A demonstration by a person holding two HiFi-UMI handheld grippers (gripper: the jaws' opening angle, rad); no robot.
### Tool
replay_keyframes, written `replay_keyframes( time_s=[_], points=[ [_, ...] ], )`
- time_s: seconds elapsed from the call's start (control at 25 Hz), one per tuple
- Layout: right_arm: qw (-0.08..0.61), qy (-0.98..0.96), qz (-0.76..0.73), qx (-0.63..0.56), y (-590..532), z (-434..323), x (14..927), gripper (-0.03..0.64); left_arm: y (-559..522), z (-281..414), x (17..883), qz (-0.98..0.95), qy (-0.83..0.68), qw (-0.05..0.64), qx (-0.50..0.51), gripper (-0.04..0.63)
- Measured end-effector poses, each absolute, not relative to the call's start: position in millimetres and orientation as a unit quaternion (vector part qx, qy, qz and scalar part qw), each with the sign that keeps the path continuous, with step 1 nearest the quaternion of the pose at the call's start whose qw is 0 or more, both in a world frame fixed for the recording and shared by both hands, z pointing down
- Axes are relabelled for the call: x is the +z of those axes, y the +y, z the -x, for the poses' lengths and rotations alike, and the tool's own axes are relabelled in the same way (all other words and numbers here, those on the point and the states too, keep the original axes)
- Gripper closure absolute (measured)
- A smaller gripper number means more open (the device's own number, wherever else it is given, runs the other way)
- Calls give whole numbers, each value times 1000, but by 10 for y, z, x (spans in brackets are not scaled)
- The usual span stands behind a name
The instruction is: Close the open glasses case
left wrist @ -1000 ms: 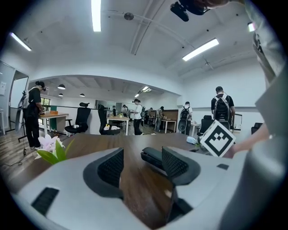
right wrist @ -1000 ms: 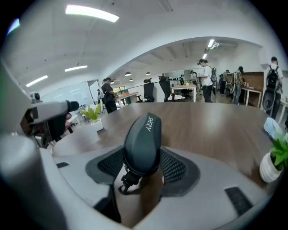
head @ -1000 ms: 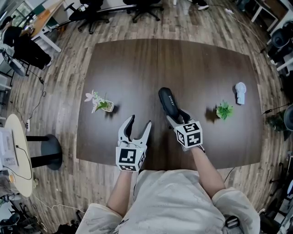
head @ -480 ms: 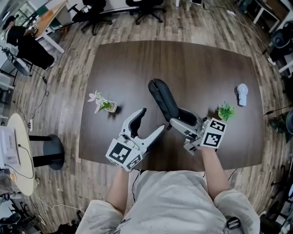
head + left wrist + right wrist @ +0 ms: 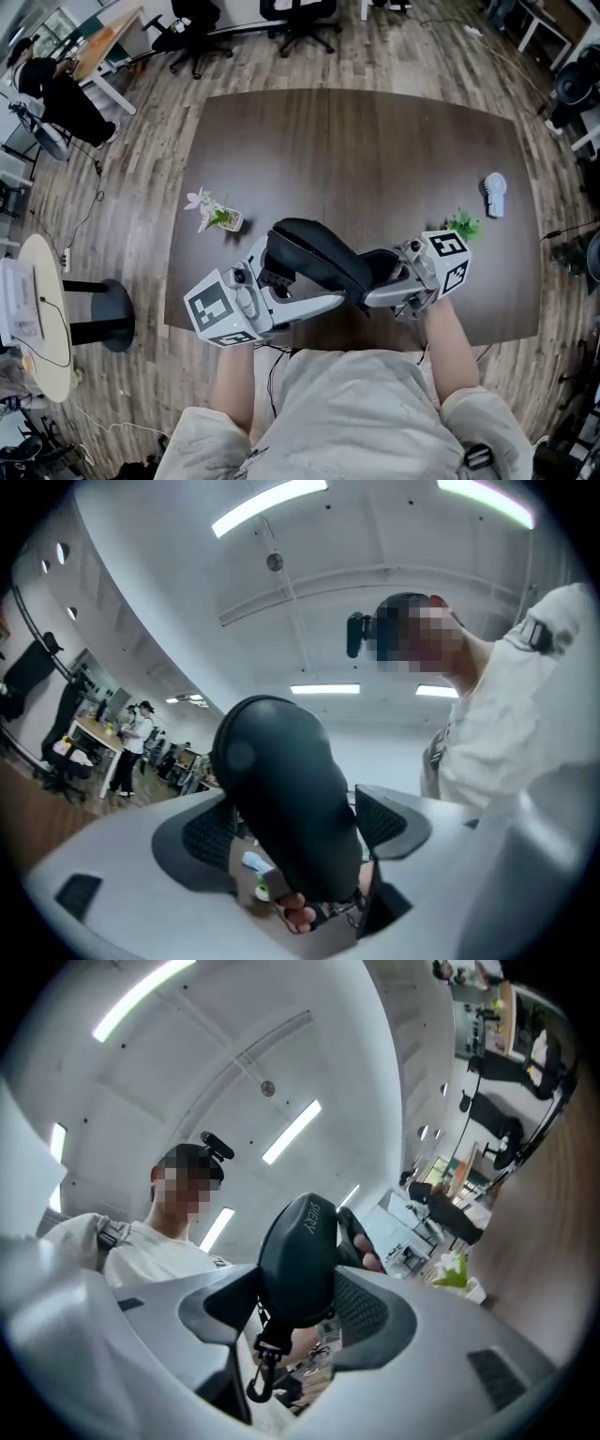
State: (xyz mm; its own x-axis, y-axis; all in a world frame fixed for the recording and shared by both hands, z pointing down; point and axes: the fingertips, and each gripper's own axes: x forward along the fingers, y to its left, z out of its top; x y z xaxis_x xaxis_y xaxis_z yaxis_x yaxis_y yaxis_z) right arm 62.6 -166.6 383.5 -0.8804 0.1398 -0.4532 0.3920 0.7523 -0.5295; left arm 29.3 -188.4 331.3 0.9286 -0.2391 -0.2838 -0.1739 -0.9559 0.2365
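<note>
Jaws of the left gripper (image 5: 292, 803) are opening, their ribbed pads standing on either side of the rounded end of the black glasses case (image 5: 323, 255); whether the pads touch the shell is not clear from its own view. In the head view this gripper sits at lower left of centre, its marker cube turned toward the bottom left corner. The case lies across the lower middle of the frame, lifted off the brown desk (image 5: 375, 150) and close to the person's chest, spanning from one gripper to the other. At lower right of centre, the right gripper (image 5: 298, 1290) has its jaws clamped on the other end of the case, and a small black clip (image 5: 261, 1372) hangs from that end between them. On the desk, a little pot of white flowers (image 5: 211, 214) stands at the left, a small green plant (image 5: 459, 225) at the right, and a white object (image 5: 494, 192) lies near the right edge.
</note>
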Motion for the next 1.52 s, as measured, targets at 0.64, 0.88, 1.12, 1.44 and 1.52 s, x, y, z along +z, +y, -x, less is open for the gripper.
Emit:
replay_keyframes(
  time_s=[0.64,0.88,1.12,1.44,1.52],
  points=[
    [265,886,-146,-352,-1780,-713,3697,402,-1703,-184,2933,-968,-127,53,-209,319],
    [249,919,-8,-305,-1971,-799,3610,426,-1887,39,2863,-952,-190,54,-235,321],
    [178,953,81,-230,-1895,-689,3570,497,-1926,54,2788,-950,-204,37,-235,321],
    [151,958,70,-233,-1803,-622,3580,546,-1845,-9,2709,-952,-206,12,-225,321],
    [140,961,68,-229,-1783,-589,3593,583,-1833,-20,2712,-953,-211,2,-217,322]
  ],
)
